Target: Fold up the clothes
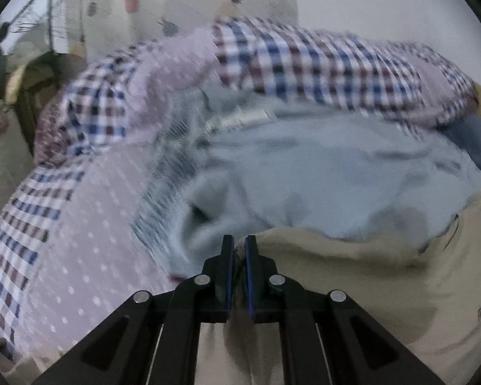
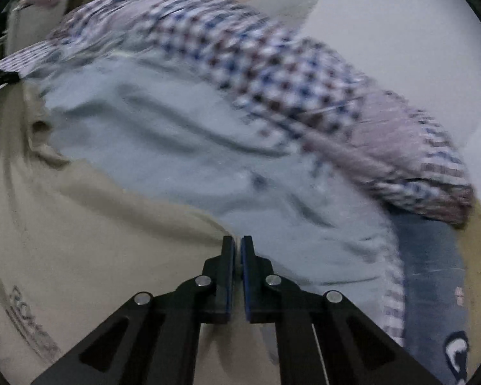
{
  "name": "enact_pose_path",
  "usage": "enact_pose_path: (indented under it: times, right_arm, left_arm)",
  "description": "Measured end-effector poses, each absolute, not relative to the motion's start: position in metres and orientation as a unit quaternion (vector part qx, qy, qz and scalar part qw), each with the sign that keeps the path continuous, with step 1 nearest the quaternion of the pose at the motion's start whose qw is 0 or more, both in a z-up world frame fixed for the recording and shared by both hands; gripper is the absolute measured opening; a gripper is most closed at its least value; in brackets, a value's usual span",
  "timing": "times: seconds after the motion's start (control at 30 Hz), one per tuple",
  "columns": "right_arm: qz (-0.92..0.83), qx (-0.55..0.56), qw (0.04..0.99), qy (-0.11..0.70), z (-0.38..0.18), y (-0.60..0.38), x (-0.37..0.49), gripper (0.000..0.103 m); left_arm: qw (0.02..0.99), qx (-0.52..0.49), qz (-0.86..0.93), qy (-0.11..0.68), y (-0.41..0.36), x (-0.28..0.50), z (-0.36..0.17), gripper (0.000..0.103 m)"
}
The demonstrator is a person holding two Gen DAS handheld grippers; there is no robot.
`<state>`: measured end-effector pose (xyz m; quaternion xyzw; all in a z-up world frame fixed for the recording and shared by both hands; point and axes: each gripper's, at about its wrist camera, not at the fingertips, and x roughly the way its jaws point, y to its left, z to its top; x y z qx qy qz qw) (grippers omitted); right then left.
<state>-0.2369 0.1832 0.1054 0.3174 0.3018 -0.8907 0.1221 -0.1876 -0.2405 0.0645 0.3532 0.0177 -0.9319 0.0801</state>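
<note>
beige garment (image 1: 352, 288): on the bed, overlapping a light blue garment (image 1: 320, 166); soft, light, limp, likely to sag.
left gripper (image 1: 239, 247): jaws nearly closed, pinching beige edge.
right gripper (image 2: 238, 247): same, pinching beige edge.
hold: 2 edge points, well apart.
plaid quilt (image 1: 304, 61): far edge.

1. The beige garment (image 1: 352, 272) is plain, with small dark lettering near one edge.
2. The light-blue garment (image 1: 320, 166) is pale and plain, with a ribbed striped hem.
3. The quilt (image 1: 304, 61) is checked in white, navy and maroon, joined to mauve panels with white dots.
4. The navy cloth (image 2: 433, 272) carries a white motif.
5. Each tool (image 1: 239, 247) is black with blue pads (image 2: 243, 276).
6. The curtain (image 1: 176, 3) is cream with pastel prints.
</note>
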Motion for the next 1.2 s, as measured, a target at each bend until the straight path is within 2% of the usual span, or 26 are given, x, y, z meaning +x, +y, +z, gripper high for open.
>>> enact_pose_path:
  times: [0.17, 0.23, 0.43, 0.5, 0.53, 0.6, 0.67, 0.7, 0.77, 0.83, 0.9, 0.93, 1.2]
  right_arm:
    - [-0.914, 0.292, 0.073, 0.272, 0.121, 0.190, -0.254, 0.003]
    - [-0.910, 0.308, 0.067, 0.269, 0.110, 0.188, -0.262, 0.003]
    - [-0.859, 0.435, 0.050, 0.266, 0.042, 0.182, -0.297, 0.007]
    - [-0.844, 0.461, 0.046, 0.269, 0.030, 0.182, -0.299, 0.019]
    - [-0.844, 0.460, 0.041, 0.272, 0.030, 0.183, -0.297, 0.021]
    - [-0.849, 0.455, 0.030, 0.268, 0.035, 0.188, -0.294, 0.045]
    - [-0.854, 0.460, 0.023, 0.243, 0.045, 0.198, -0.293, 0.060]
    - [-0.859, 0.455, 0.024, 0.232, 0.054, 0.202, -0.289, 0.065]
    - [-0.873, 0.439, 0.024, 0.210, 0.074, 0.211, -0.277, 0.071]
    - [-0.892, 0.415, 0.025, 0.178, 0.096, 0.227, -0.259, 0.074]
    - [-0.906, 0.399, 0.024, 0.139, 0.117, 0.246, -0.239, 0.079]
    - [-0.911, 0.394, 0.027, 0.118, 0.126, 0.255, -0.227, 0.079]
    - [-0.926, 0.373, 0.047, -0.026, 0.154, 0.331, -0.087, 0.082]
  left_arm:
    - [0.123, 0.284, -0.950, 0.028, -0.248, -0.191, 0.094, 0.003]
    - [0.128, 0.268, -0.954, 0.043, -0.254, -0.194, 0.098, 0.003]
    - [0.140, 0.359, -0.923, 0.012, -0.246, -0.222, 0.039, 0.003]
    - [0.128, 0.400, -0.907, 0.013, -0.246, -0.229, 0.024, 0.004]
    - [0.121, 0.426, -0.897, 0.011, -0.247, -0.233, 0.015, 0.004]
    - [0.113, 0.433, -0.894, -0.004, -0.245, -0.230, 0.012, 0.006]
    - [0.111, 0.431, -0.895, 0.007, -0.250, -0.228, 0.017, 0.013]
    - [0.110, 0.432, -0.895, 0.021, -0.254, -0.226, 0.020, 0.021]
    - [0.106, 0.429, -0.896, 0.045, -0.261, -0.221, 0.027, 0.034]
    - [0.102, 0.413, -0.903, 0.053, -0.262, -0.209, 0.040, 0.060]
    - [0.114, 0.392, -0.912, 0.045, -0.258, -0.194, 0.055, 0.076]
    - [0.116, 0.382, -0.916, 0.043, -0.257, -0.186, 0.062, 0.081]
    - [0.110, 0.328, -0.937, 0.059, -0.241, -0.097, 0.110, 0.083]
